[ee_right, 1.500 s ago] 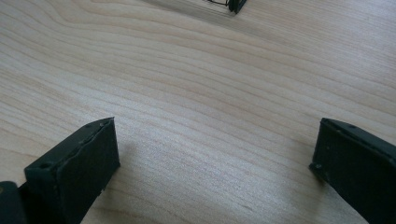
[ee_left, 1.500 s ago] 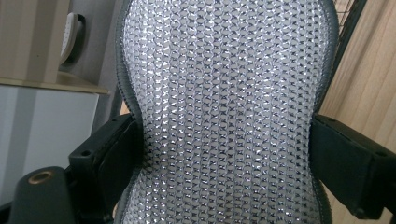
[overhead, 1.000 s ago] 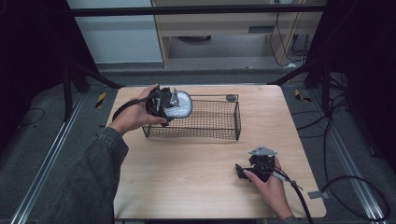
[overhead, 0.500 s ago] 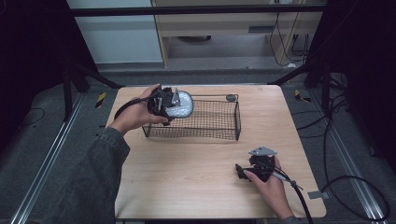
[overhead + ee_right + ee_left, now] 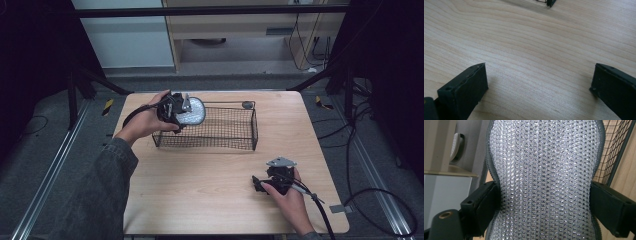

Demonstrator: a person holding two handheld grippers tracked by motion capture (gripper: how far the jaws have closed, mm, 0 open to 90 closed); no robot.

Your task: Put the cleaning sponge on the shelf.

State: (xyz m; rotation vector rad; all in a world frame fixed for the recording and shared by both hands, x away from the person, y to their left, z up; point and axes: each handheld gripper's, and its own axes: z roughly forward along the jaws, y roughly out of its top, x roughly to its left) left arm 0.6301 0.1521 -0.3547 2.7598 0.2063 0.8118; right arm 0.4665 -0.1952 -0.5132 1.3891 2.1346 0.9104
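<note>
Over the wire basket's (image 5: 210, 131) left end, the left gripper (image 5: 176, 112) pinches a silver mesh pad (image 5: 544, 177) at its narrow waist, a sensible hold. It looks light, soft and floppy, unlikely to slip. The right gripper (image 5: 539, 82) rests spread wide and empty, well clear of the basket.

Table evenly lit, surroundings dark — close views soft (slightly blurred).

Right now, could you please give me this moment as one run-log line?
left gripper: shut on silver mesh pad, held over wire basket left end | right gripper: open, low over bare table
</note>
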